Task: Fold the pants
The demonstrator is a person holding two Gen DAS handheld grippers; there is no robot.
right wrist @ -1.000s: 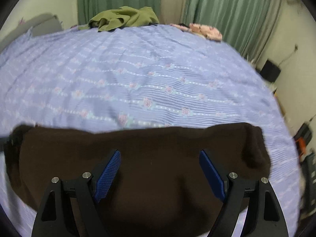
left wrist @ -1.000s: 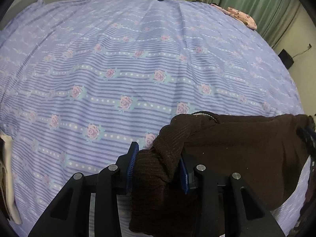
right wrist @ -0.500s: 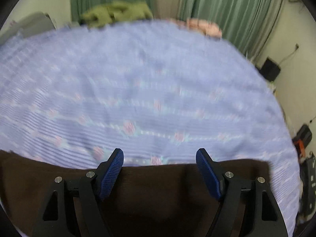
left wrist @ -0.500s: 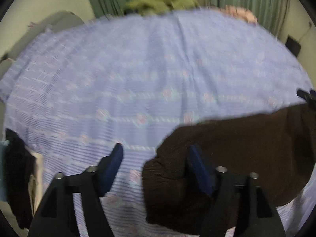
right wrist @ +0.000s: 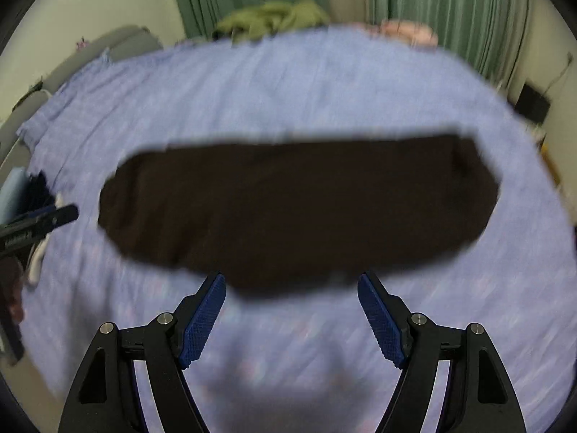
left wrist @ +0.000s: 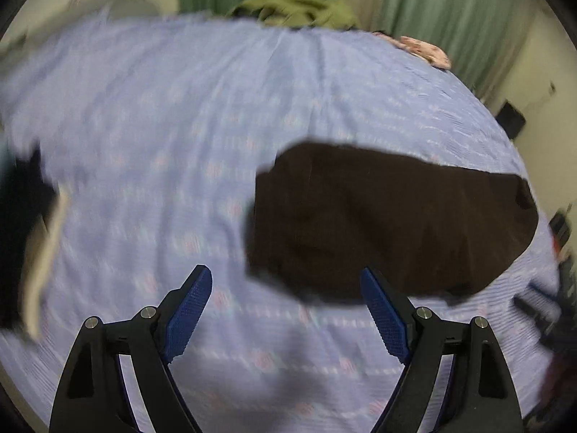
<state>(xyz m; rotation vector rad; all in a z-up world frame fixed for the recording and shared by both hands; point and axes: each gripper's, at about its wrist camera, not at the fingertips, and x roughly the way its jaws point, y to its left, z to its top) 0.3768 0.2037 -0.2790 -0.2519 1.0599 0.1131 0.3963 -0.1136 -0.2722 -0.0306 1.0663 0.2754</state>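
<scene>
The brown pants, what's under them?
The brown pants lie flat on the purple flowered bedsheet, which shows all around them. Whatever sits directly beneath the pants is covered, so it cannot be seen.

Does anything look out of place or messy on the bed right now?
The brown pants lie flat as a tidy folded band on the bedsheet. Only the crumpled green garment at the far edge looks untidy. Both frames are motion-blurred, so small wrinkles can't be judged.

Both fisheye views are dim and evenly lit indoors, with heavy motion blur smearing the striped bedsheet [left wrist: 180,144] and the dark pants [right wrist: 288,209]. Black vignetting rings every edge. Only each gripper's fingers [left wrist: 382,310], near 6 o'clock, look sharp. A soft shadow lies between them.
</scene>
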